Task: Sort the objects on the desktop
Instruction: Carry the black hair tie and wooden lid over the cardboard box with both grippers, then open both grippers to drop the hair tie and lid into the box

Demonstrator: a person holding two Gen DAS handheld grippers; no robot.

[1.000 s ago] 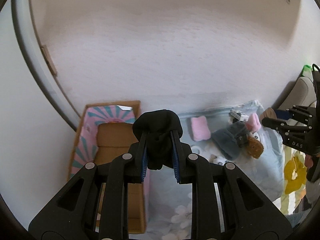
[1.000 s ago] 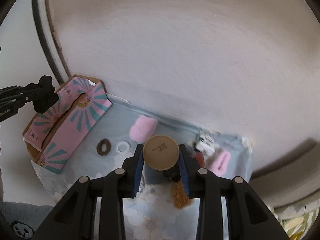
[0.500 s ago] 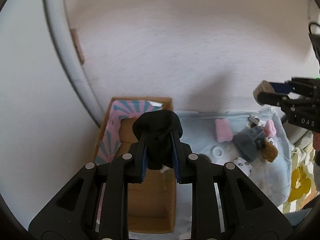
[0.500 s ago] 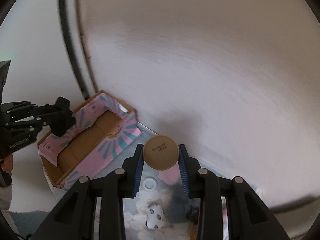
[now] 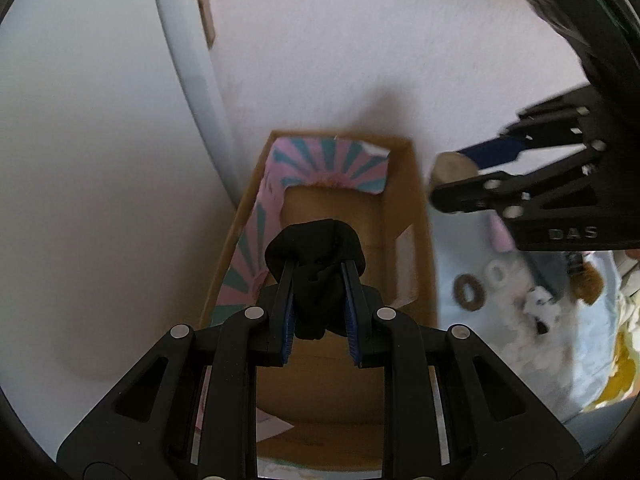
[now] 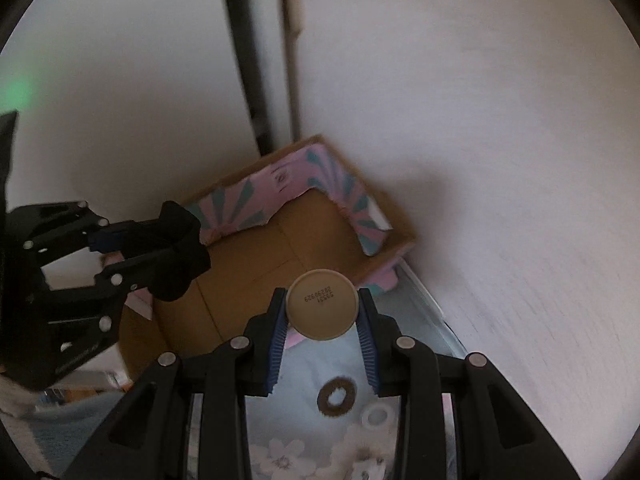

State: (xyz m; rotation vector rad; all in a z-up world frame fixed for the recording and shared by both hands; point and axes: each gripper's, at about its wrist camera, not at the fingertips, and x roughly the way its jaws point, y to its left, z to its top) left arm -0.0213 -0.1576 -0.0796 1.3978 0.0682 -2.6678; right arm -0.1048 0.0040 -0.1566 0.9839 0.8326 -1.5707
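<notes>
Left gripper point(image 5: 318, 300), clamped on black cloth point(image 5: 316, 268), sits directly over the open cardboard box point(image 5: 404, 208); right gripper point(image 6: 322, 334), clamped on tan disc point(image 6: 322, 305), hangs at the box's near rim at frame centre.

— Where does the box point(image 5: 404, 216) sit?
— Against the wall point(image 6: 500, 140), at the left end of the cloth point(image 6: 412, 320).
— What lies to its right?
— Two rings point(image 6: 335, 398) on the cloth, side by side; farther right, plush toys point(image 5: 540, 304) lie clustered.
</notes>
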